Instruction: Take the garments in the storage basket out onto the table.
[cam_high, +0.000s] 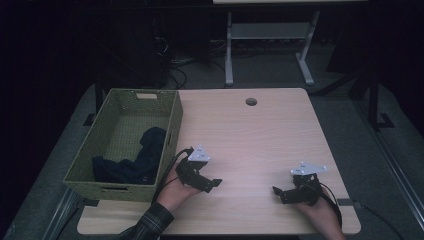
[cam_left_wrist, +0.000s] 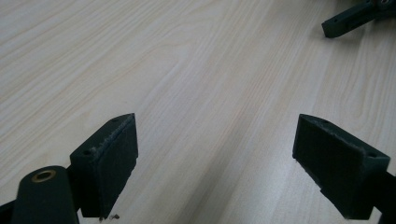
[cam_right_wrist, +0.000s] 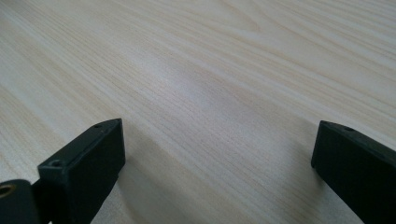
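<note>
A green woven basket (cam_high: 172, 117) stands at the table's left edge with dark navy cloth (cam_high: 145, 157) lying inside it. Just right of the basket's near corner, my left gripper (cam_high: 212, 184) rests low over the wooden table (cam_high: 250, 140), jaws wide apart with nothing between them. In the left gripper view that same left gripper (cam_left_wrist: 215, 140) frames bare wood. My right gripper (cam_high: 278, 193) sits near the front right of the table, pointing left, also open and empty. In the right gripper view, the right gripper (cam_right_wrist: 217, 144) looks onto plain wood grain.
A round cable hole (cam_high: 251, 101) lies near the table's far edge. A jaw of the other gripper (cam_left_wrist: 355, 18) shows at the left gripper view's top right. Beyond the table stand a white desk frame (cam_high: 270, 45) and cables on a dark floor.
</note>
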